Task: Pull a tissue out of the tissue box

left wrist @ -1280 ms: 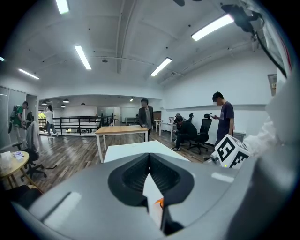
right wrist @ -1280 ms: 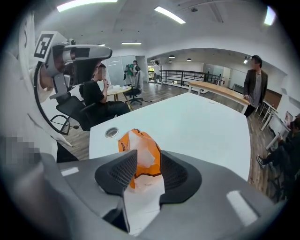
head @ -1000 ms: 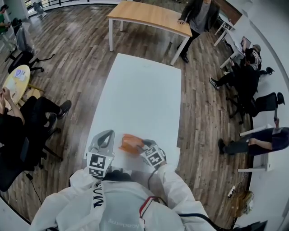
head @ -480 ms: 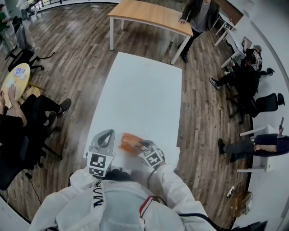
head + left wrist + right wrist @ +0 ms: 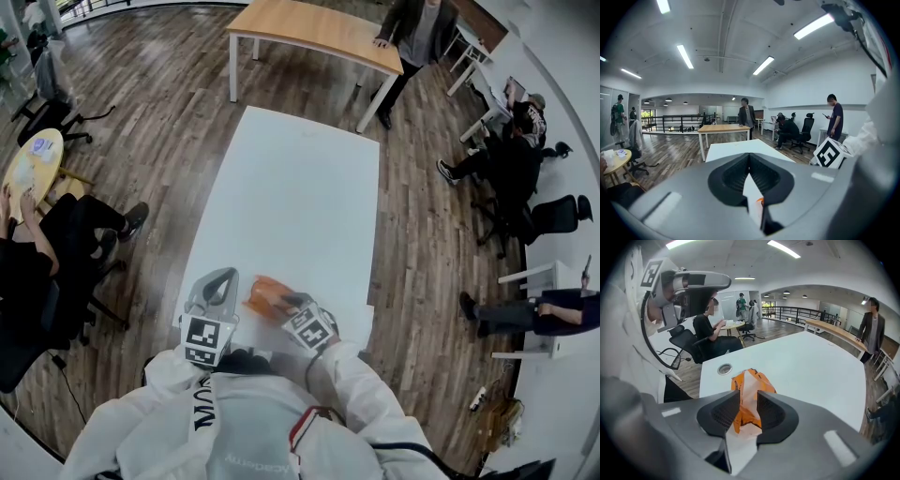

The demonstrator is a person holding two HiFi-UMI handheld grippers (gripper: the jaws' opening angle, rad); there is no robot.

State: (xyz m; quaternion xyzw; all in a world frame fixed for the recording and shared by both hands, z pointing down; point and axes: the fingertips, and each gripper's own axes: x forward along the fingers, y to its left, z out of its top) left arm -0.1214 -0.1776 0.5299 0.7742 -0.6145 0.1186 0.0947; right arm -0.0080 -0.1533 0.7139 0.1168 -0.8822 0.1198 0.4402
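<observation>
Right tool point(image 5: 286, 305) edged left, closing around tissue point(image 5: 749, 385) (orange tissue box point(image 5: 261, 292)), left tool point(image 5: 749, 158) clenched.

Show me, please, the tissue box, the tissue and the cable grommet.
tissue box point(image 5: 766, 384), right gripper view, orange top.
tissue point(image 5: 749, 386), right gripper view, white sheet sticking up.
cable grommet point(image 5: 724, 369), right gripper view, round centre.

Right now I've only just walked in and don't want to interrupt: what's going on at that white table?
A person in a white suit stands at the white table with a claw in each hand. The right claw is at the orange tissue pack, its jaws closing around the white tissue sticking out of it; the tissue is not yet pulled out. The left claw is beside the pack, shut, holding nothing.
</observation>
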